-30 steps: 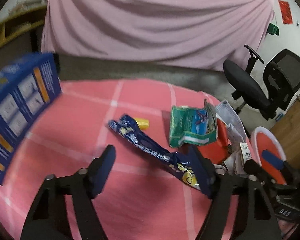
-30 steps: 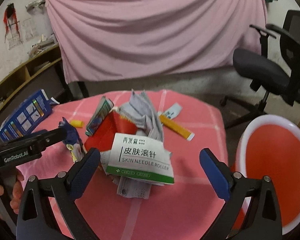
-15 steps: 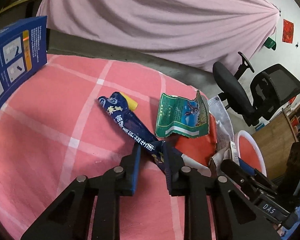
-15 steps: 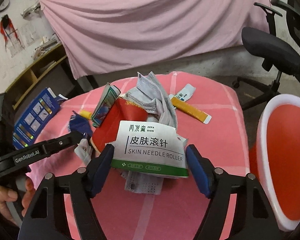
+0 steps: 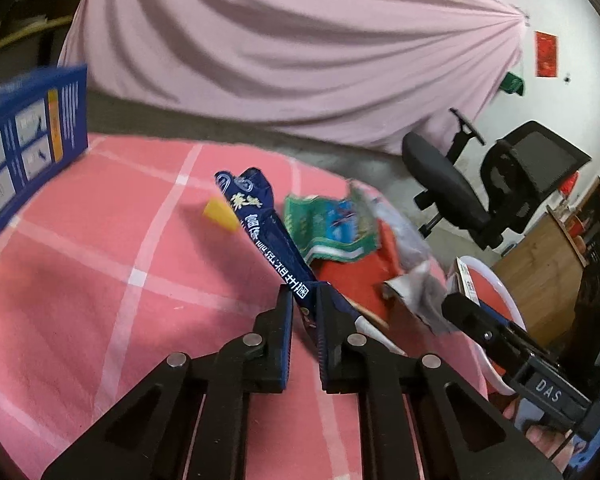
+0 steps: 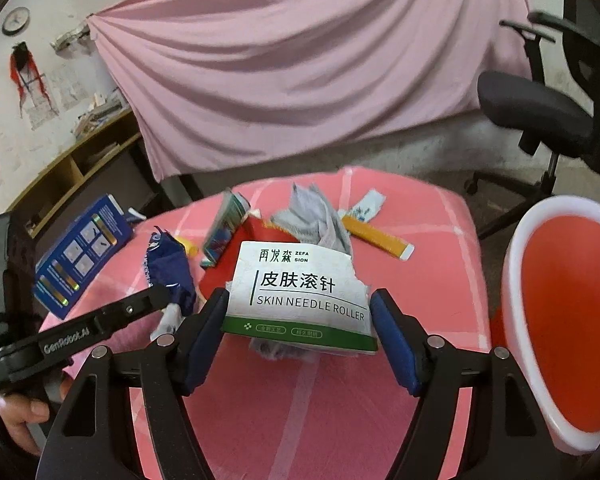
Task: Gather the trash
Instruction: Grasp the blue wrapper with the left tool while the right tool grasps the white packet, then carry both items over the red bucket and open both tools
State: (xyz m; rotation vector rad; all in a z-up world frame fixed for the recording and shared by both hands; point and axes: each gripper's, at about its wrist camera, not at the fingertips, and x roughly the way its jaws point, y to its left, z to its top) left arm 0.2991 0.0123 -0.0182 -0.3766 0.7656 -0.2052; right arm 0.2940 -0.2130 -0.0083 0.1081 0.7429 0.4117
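Trash: blue wrapper (image 5: 266, 236) clamped in left gripper (image 5: 302, 300), wide open a second ago, lifted off pink cloth (image 5: 100, 260); white box (image 6: 300, 292) squeezed between right gripper (image 6: 298, 308) pads, formerly spread; red bin (image 6: 560, 312) beside cloth edge, unobstructed.

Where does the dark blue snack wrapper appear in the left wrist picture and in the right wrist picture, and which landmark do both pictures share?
Left wrist view: the dark blue snack wrapper runs from the centre down into the shut left gripper.
Right wrist view: the wrapper is left of centre, at the tip of the left gripper.
Shared landmark: the blue box at the table's left edge.
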